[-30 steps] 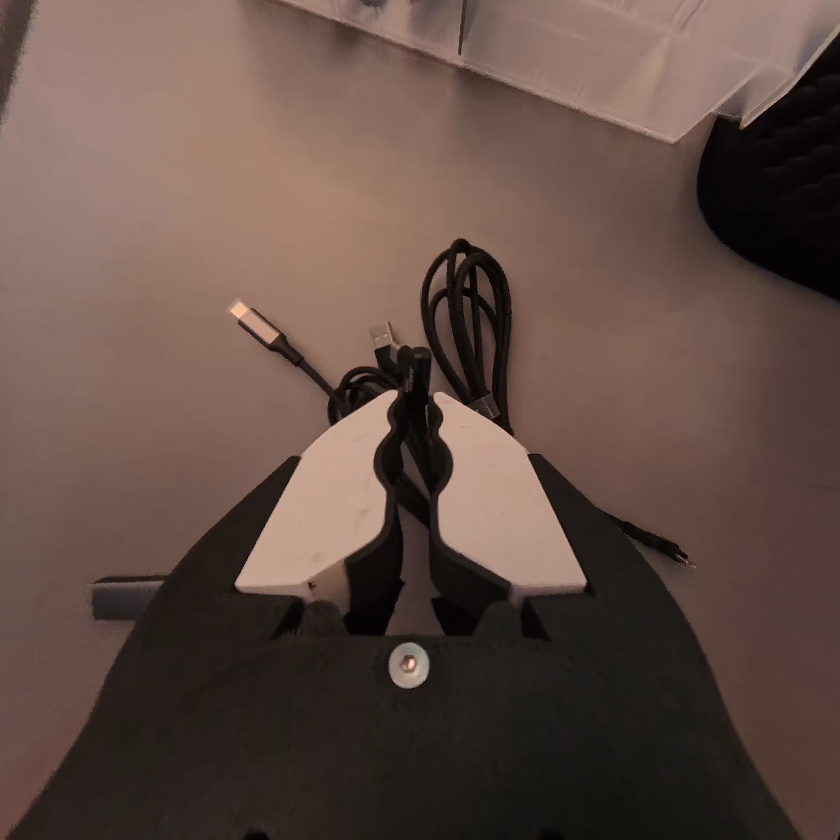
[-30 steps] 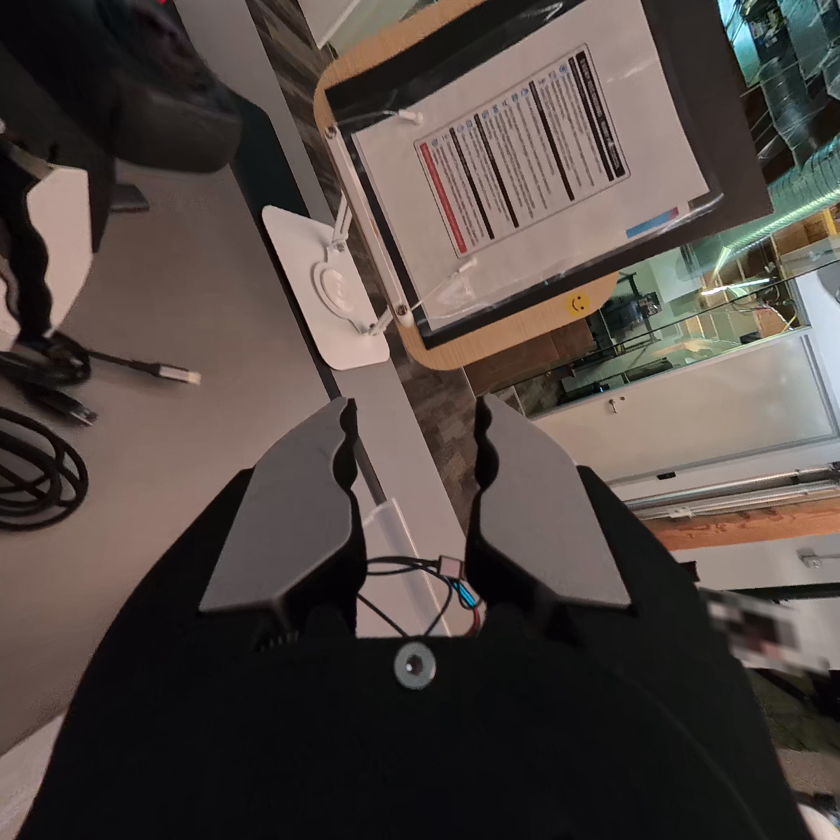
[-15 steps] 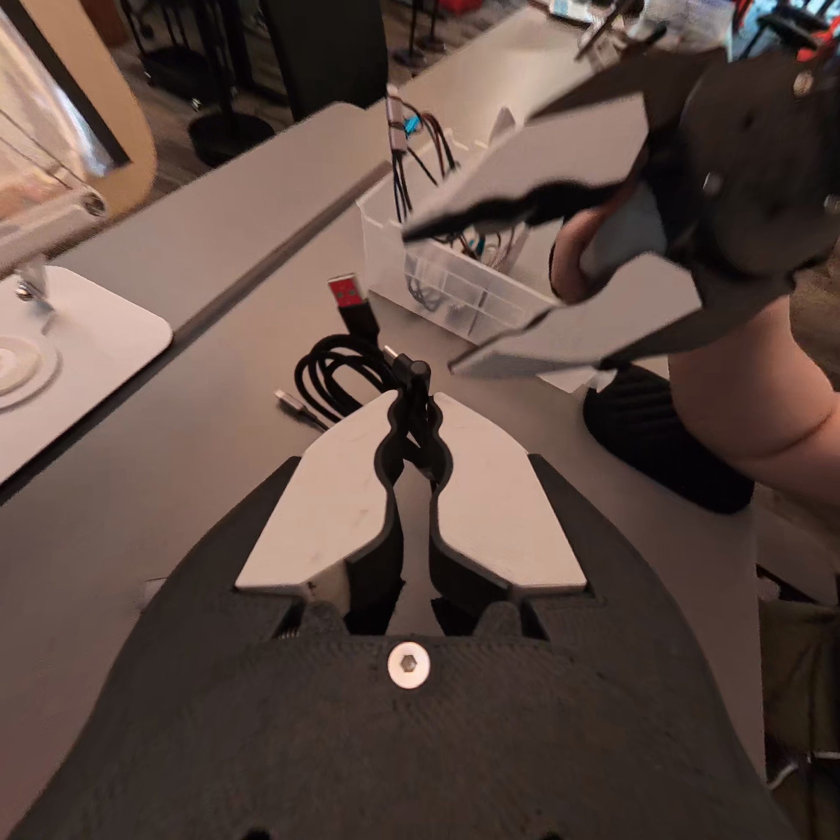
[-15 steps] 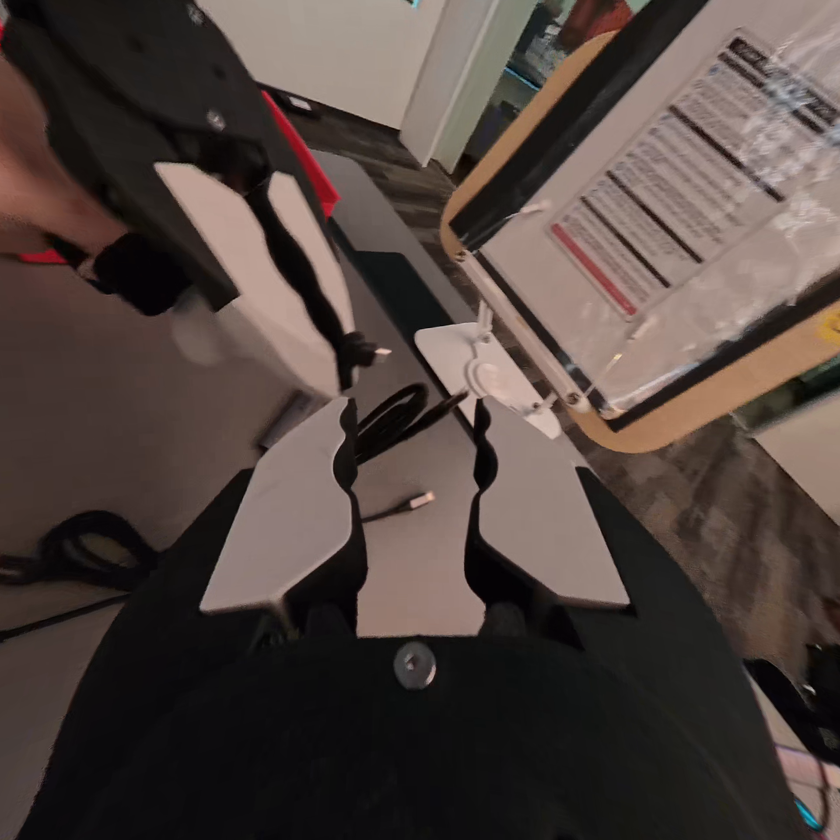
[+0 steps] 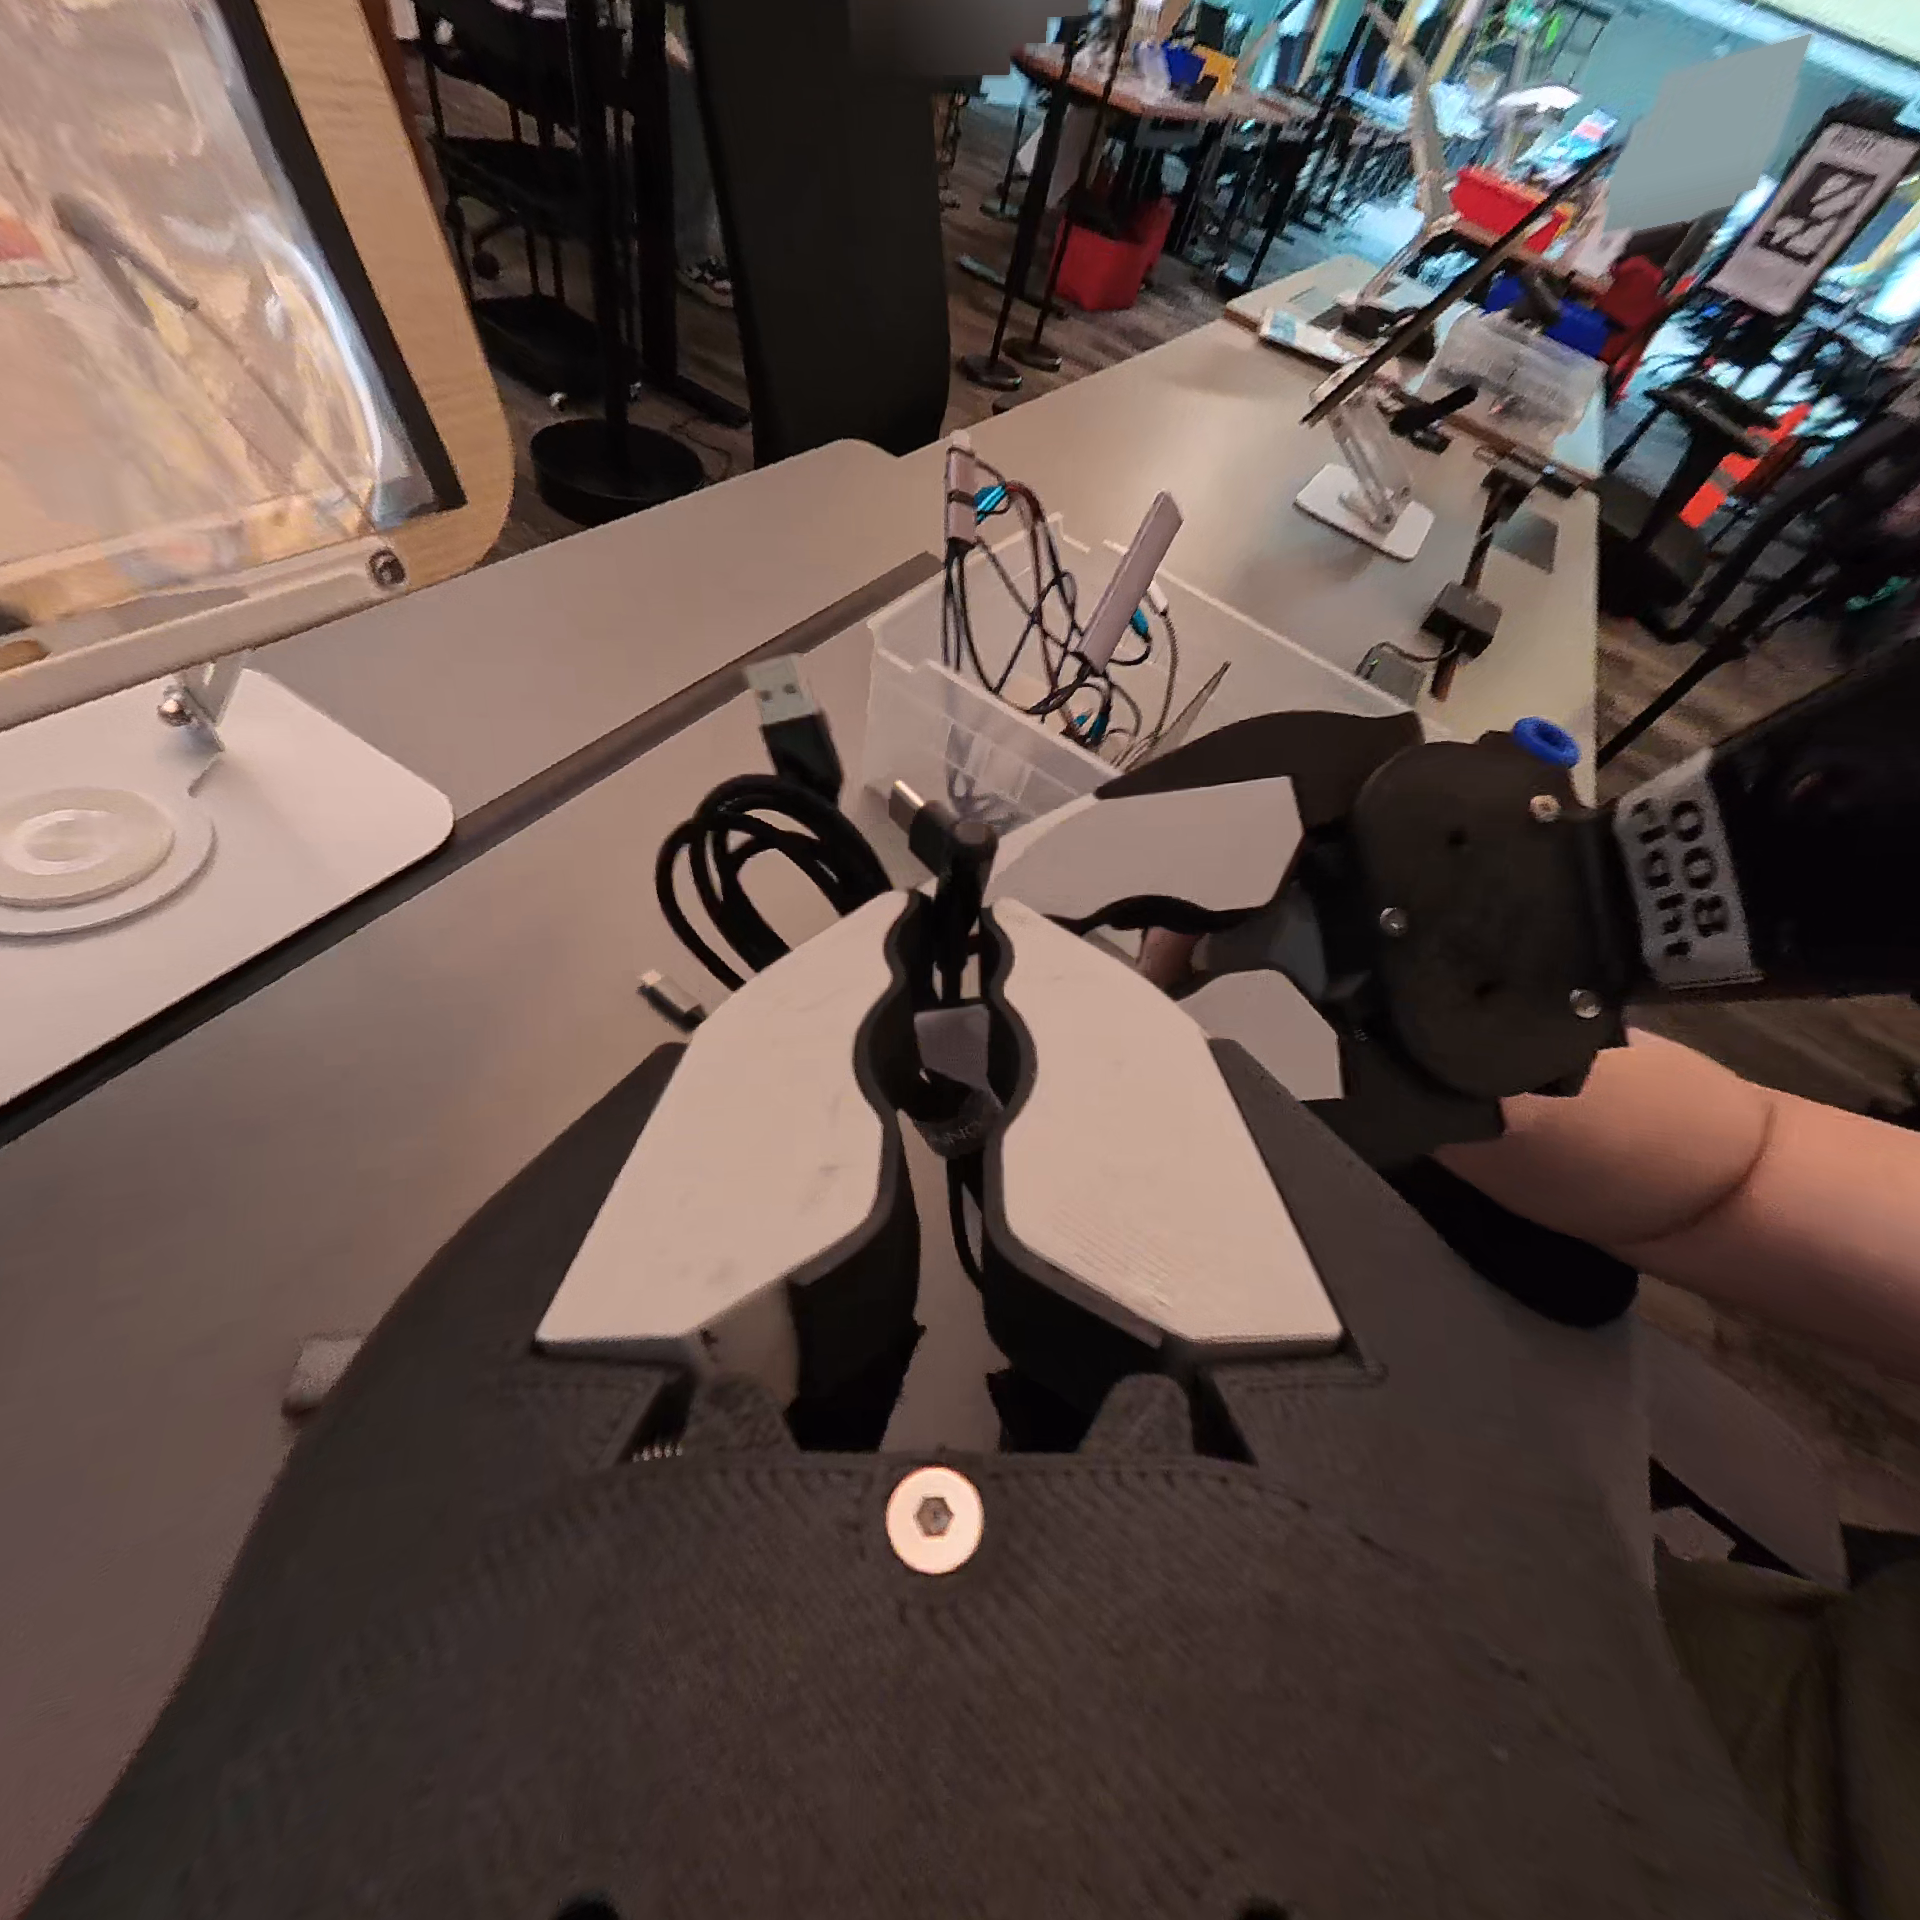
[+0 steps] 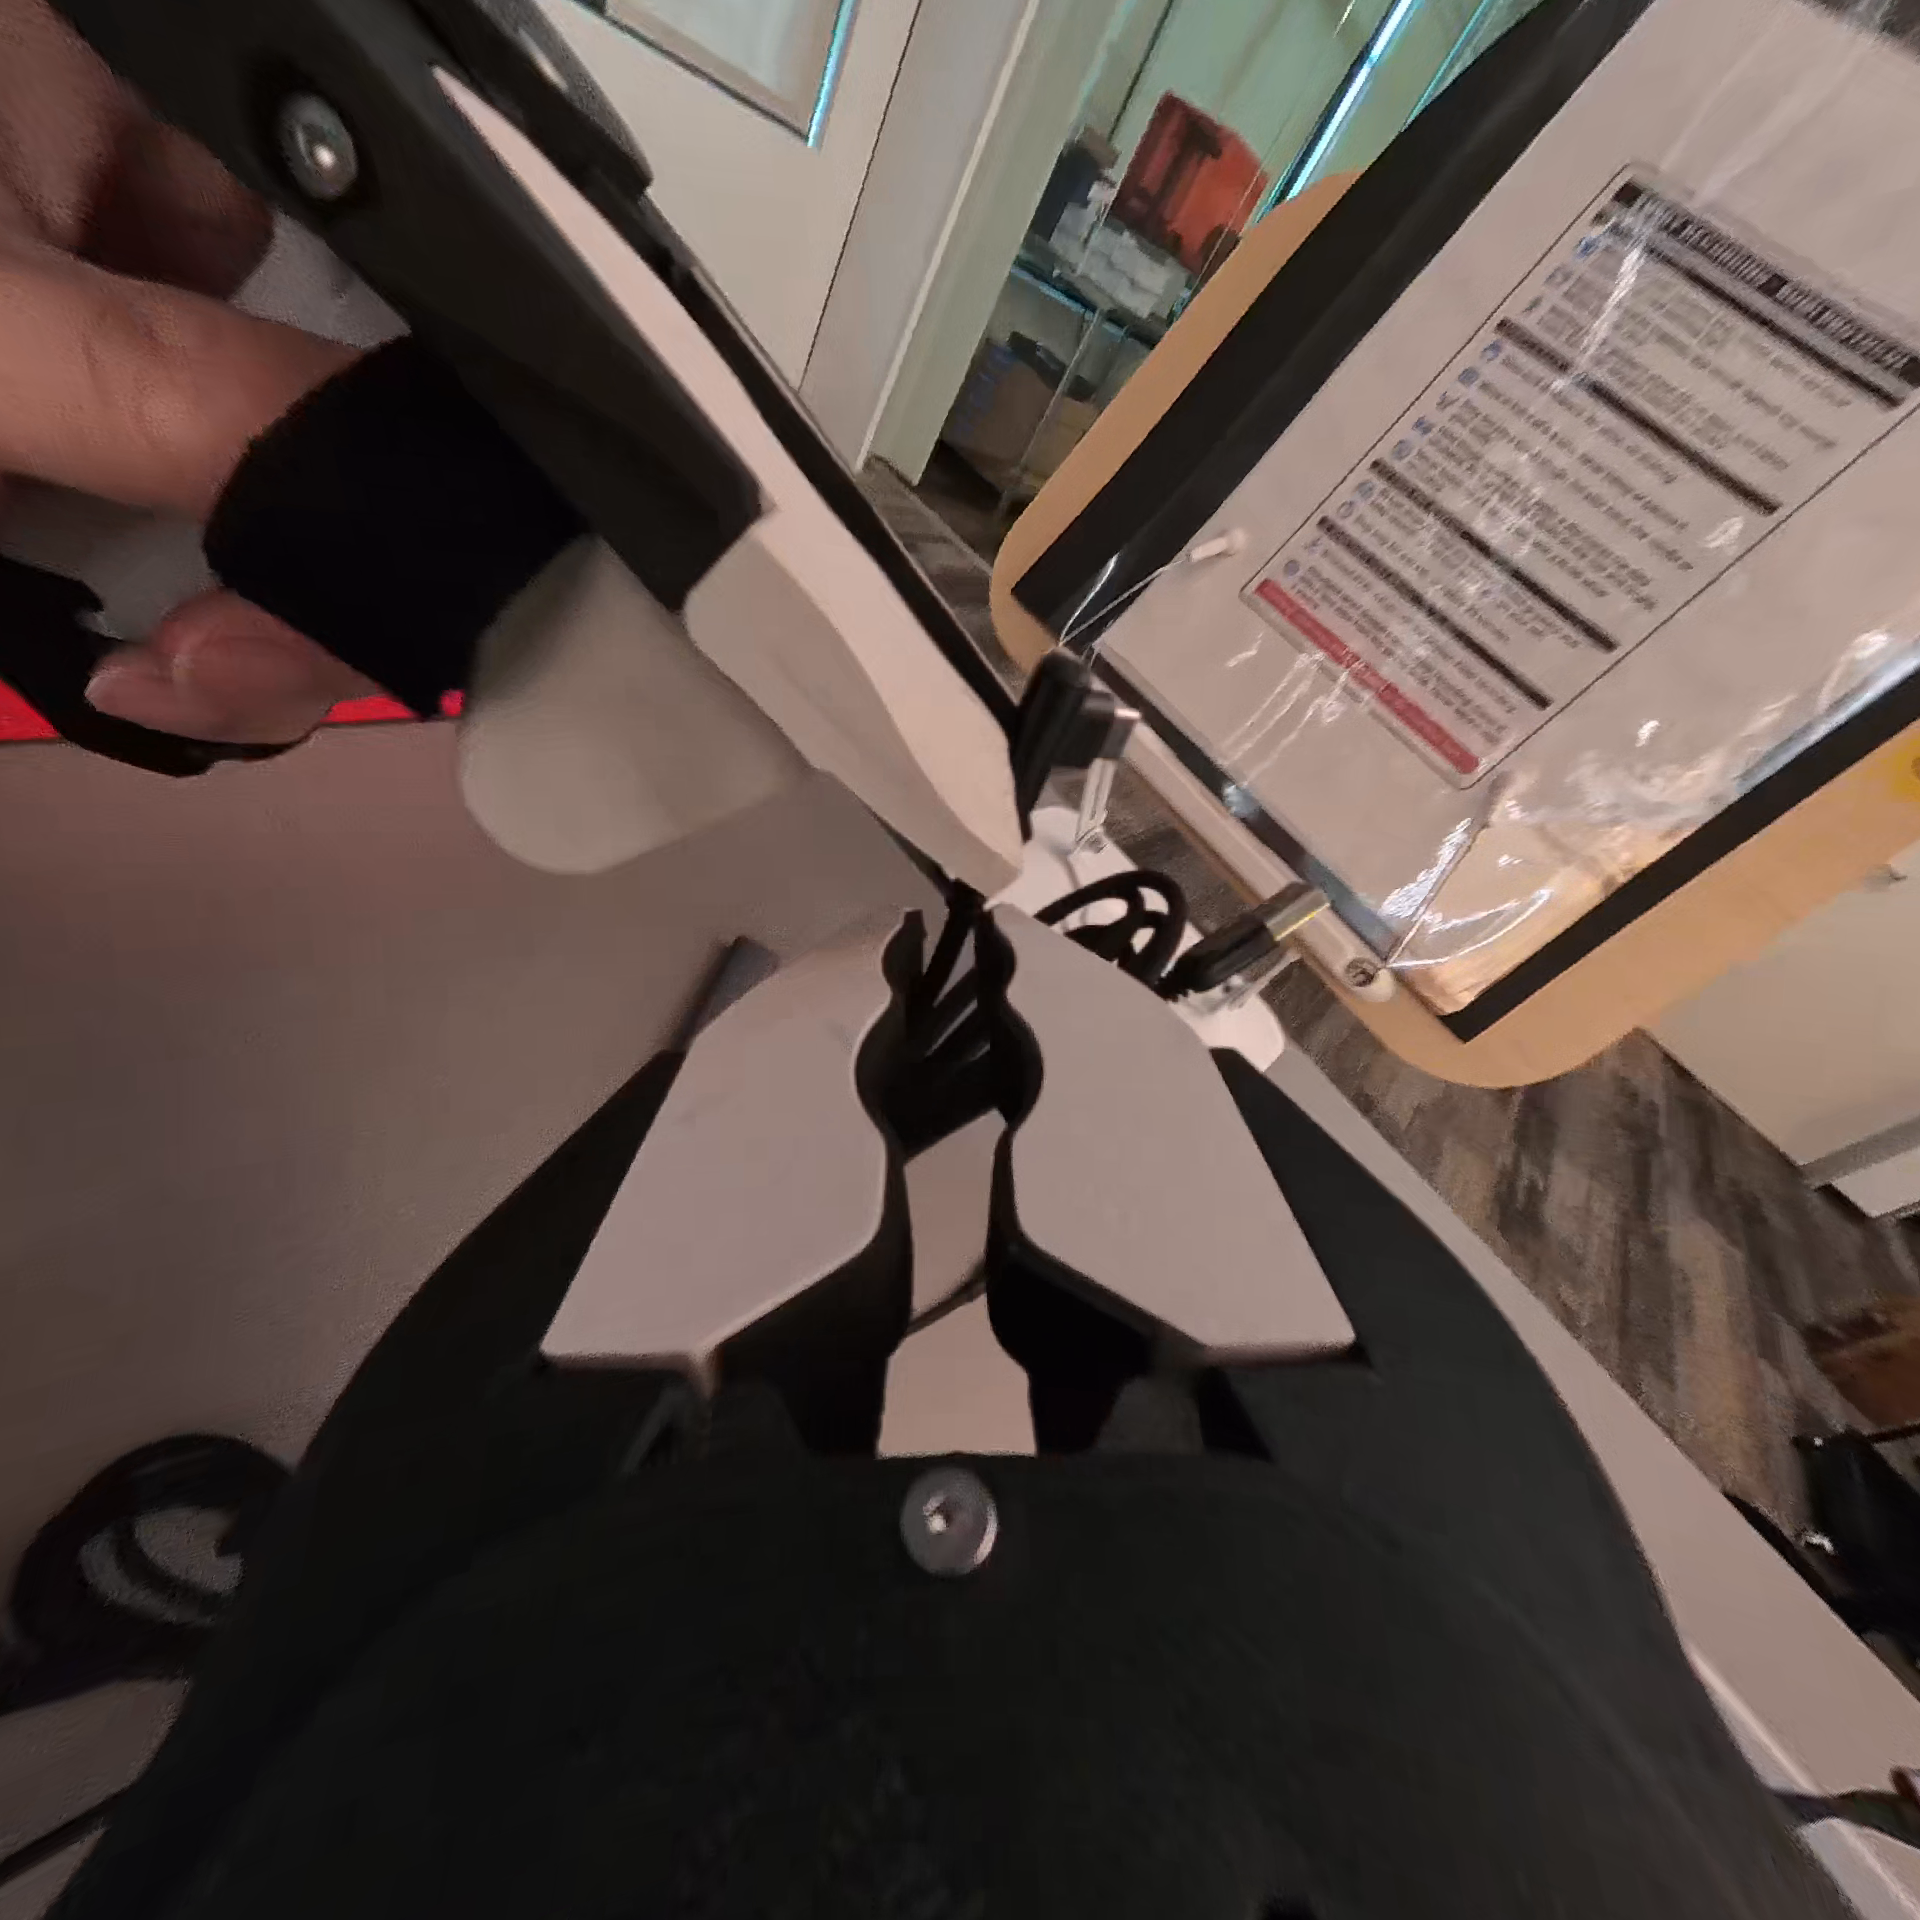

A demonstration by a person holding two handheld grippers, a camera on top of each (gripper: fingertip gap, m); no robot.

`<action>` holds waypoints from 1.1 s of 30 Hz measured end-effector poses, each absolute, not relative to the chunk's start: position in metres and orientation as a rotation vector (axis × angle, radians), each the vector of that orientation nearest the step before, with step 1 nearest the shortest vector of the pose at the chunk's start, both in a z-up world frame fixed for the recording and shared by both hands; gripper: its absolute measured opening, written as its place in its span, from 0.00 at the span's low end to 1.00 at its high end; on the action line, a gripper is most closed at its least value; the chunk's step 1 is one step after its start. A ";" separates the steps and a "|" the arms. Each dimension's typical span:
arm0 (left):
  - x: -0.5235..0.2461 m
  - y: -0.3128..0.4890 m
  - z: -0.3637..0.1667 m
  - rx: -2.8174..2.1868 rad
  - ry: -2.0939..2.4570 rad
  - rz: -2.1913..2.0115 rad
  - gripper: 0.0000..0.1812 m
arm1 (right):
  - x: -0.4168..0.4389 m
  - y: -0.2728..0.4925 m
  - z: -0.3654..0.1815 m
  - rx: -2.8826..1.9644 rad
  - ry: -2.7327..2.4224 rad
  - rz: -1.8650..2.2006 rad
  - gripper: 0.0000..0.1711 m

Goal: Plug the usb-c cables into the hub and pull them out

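Two handheld grippers meet over a grey desk [image 5: 312,1164], both clamped on the same bundle of black cable. Nearest in the left wrist view, the left gripper [image 5: 948,914] has its white fingers [image 5: 769,1122] pressed together on the cable bundle [image 5: 951,1049], whose angled plug [image 5: 940,826] sticks up just past the tips, its metal end pointing left. Coming in from the right, the right gripper [image 5: 1023,883] crosses those tips almost at a right angle. Its own view shows its jaws closed on the black strands [image 6: 951,1013], directly below the left gripper's tips [image 6: 1003,847].

The bundle's long axis runs away from the left gripper, so a handover or a re-grip of the plug looks likely; both tools touch the cable, neither nearer.

Beyond them, the rest of the coil [image 5: 764,883] hangs over the desk, a flat USB plug [image 5: 795,717] rising from it. Farther right stands a clear bin [image 5: 925,675] of other cables. Which item is the hub cannot be told.
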State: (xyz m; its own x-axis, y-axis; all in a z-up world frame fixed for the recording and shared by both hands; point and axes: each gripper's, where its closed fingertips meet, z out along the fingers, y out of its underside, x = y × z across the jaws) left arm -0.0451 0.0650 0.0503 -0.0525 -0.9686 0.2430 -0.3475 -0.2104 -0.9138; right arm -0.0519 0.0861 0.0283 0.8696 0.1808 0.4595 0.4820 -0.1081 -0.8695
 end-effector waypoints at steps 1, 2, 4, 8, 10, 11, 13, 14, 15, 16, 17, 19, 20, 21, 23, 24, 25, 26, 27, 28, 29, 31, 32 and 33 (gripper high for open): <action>-0.046 0.062 0.055 -1.570 1.436 -1.304 0.05 | -0.051 0.085 0.033 -1.668 -0.522 -0.281 0.05; -0.048 0.058 0.059 -1.546 1.468 -1.336 0.06 | -0.050 0.082 0.037 -1.662 -0.535 -0.267 0.03; -0.055 0.059 0.069 -1.516 1.502 -1.366 0.22 | -0.057 0.074 0.043 -1.661 -0.612 -0.145 0.02; -0.076 0.054 0.100 -1.301 1.551 -1.465 0.31 | -0.080 0.043 0.061 -1.646 -0.717 0.326 0.02; -0.088 0.042 0.113 -1.191 1.594 -1.552 0.31 | -0.088 0.027 0.070 -1.625 -0.743 0.544 0.02; -0.094 0.034 0.118 -1.139 1.621 -1.596 0.31 | -0.093 0.019 0.073 -1.608 -0.767 0.638 0.02; -0.102 0.023 0.125 -1.074 1.661 -1.632 0.31 | -0.098 0.008 0.078 -1.575 -0.802 0.744 0.02; -0.105 0.019 0.127 -1.051 1.677 -1.628 0.31 | -0.099 0.005 0.078 -1.573 -0.813 0.773 0.02; -0.107 0.017 0.129 -1.029 1.685 -1.613 0.30 | -0.101 0.003 0.078 -1.575 -0.831 0.790 0.02; -0.110 0.016 0.131 -1.011 1.683 -1.593 0.30 | -0.102 0.001 0.076 -1.579 -0.852 0.783 0.02; -0.111 0.015 0.133 -0.996 1.676 -1.575 0.30 | -0.104 0.000 0.073 -1.587 -0.875 0.766 0.02; -0.112 0.011 0.136 -0.968 1.641 -1.544 0.28 | -0.109 -0.002 0.066 -1.597 -0.933 0.743 0.02; -0.112 0.009 0.135 -0.949 1.628 -1.522 0.24 | -0.112 -0.004 0.063 -1.595 -0.960 0.735 0.02; -0.110 0.008 0.133 -0.937 1.623 -1.488 0.20 | -0.115 -0.006 0.061 -1.592 -0.991 0.735 0.02; -0.108 0.004 0.122 -0.926 1.663 -1.407 0.14 | -0.121 -0.010 0.057 -1.585 -1.041 0.729 0.02; -0.107 0.002 0.115 -0.941 1.705 -1.375 0.14 | -0.122 -0.010 0.055 -1.591 -1.052 0.713 0.02; -0.107 -0.001 0.108 -0.960 1.758 -1.370 0.15 | -0.123 -0.009 0.053 -1.601 -1.061 0.697 0.02; -0.108 -0.007 0.102 -0.969 1.814 -1.388 0.17 | -0.124 -0.009 0.052 -1.602 -1.073 0.686 0.02; -0.109 -0.012 0.097 -0.970 1.855 -1.404 0.17 | -0.124 -0.010 0.051 -1.597 -1.086 0.678 0.02; -0.108 -0.014 0.094 -0.968 1.874 -1.399 0.18 | -0.125 -0.012 0.051 -1.592 -1.097 0.680 0.02; -0.107 -0.014 0.092 -0.959 1.879 -1.381 0.18 | -0.126 -0.014 0.051 -1.589 -1.107 0.690 0.02; -0.107 -0.019 0.087 -0.918 1.911 -1.374 0.17 | -0.127 -0.015 0.051 -1.582 -1.115 0.698 0.02; -0.108 -0.024 0.085 -0.893 1.939 -1.388 0.17 | -0.128 -0.016 0.051 -1.580 -1.119 0.705 0.02; -0.109 -0.028 0.083 -0.876 1.961 -1.398 0.16 | -0.129 -0.017 0.050 -1.582 -1.128 0.709 0.02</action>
